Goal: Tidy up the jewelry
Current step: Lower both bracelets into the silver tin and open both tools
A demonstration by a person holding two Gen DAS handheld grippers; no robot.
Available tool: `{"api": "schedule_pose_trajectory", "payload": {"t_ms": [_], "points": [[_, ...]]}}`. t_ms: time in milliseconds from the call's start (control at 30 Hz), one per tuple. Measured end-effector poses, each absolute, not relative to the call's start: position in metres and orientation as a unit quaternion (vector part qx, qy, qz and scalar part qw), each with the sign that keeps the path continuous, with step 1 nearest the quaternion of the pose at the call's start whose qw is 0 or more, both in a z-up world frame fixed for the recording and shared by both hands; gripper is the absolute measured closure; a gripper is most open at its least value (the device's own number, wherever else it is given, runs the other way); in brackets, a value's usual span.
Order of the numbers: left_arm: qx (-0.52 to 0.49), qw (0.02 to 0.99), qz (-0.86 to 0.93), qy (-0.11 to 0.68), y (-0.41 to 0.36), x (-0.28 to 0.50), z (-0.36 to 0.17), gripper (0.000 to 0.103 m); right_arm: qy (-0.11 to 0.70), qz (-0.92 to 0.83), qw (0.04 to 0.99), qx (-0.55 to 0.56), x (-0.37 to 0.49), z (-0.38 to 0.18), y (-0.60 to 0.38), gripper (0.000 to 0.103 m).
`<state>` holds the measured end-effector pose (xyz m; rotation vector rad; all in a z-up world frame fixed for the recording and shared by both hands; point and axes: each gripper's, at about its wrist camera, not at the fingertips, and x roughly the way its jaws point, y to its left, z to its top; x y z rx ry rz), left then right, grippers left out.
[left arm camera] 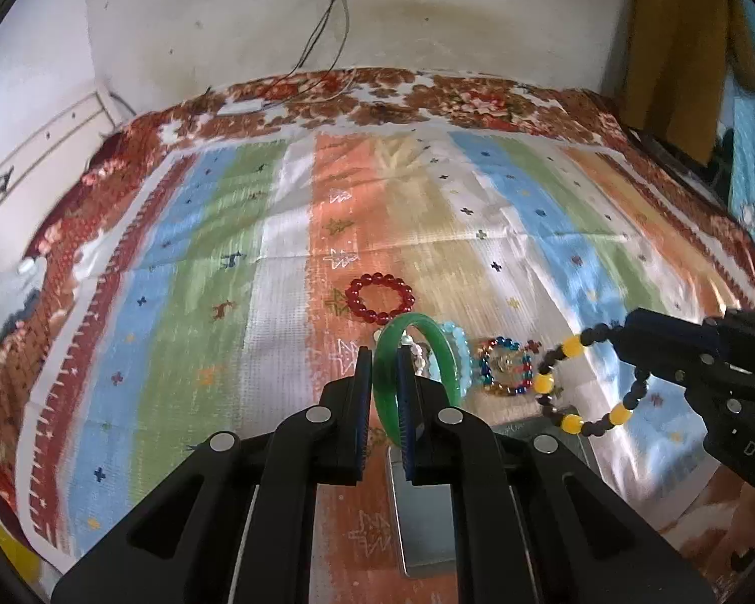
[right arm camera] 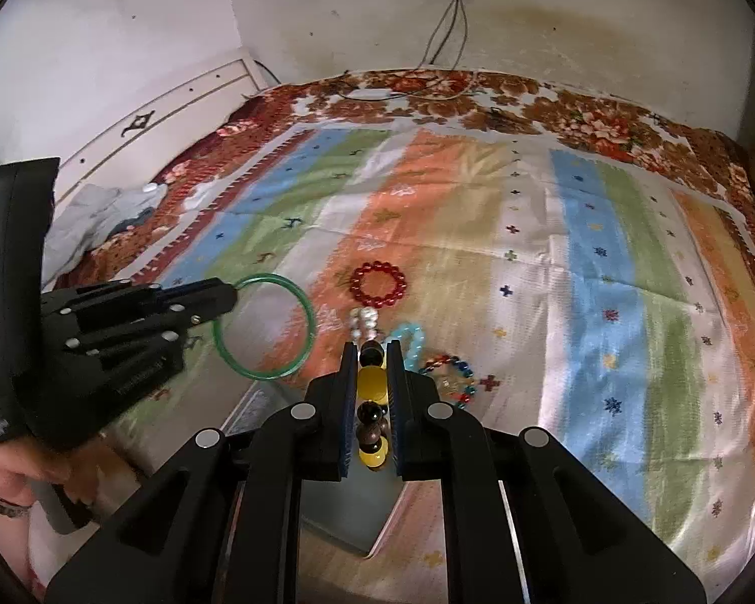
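Note:
My left gripper [left arm camera: 385, 357] is shut on a green bangle [left arm camera: 448, 352] and holds it upright above the striped cloth; the bangle also shows in the right wrist view [right arm camera: 307, 312]. My right gripper [right arm camera: 372, 352] is shut on a black-and-yellow bead bracelet [right arm camera: 370, 382], which hangs from it in the left wrist view [left arm camera: 574, 387]. On the cloth lie a red bead bracelet [left arm camera: 380, 297], a light blue bead bracelet [left arm camera: 458, 347], a multicoloured bead bracelet [left arm camera: 506, 365] and a white pearl bracelet [right arm camera: 365, 324].
A grey box [left arm camera: 425, 518] lies under the left gripper and shows below the right one [right arm camera: 347, 518]. The striped cloth [left arm camera: 226, 302] covers a bed with a floral blanket [left arm camera: 428, 95]. Cables [left arm camera: 322, 35] hang from a wall socket. A headboard [right arm camera: 176, 116] stands at left.

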<state>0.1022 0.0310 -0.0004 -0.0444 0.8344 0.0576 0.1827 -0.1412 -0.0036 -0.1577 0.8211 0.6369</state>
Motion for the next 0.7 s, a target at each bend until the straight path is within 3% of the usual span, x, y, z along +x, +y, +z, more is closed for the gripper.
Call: {"api": "schedule_pose_trajectory", "payload": {"t_ms": [700], "points": [[-0.016,0.902,0.009,0.431,0.012,0.078,-0.017,0.092,0.424,0.312,0.847,-0.079,0.163,-0.026,-0.143,0.091]]}}
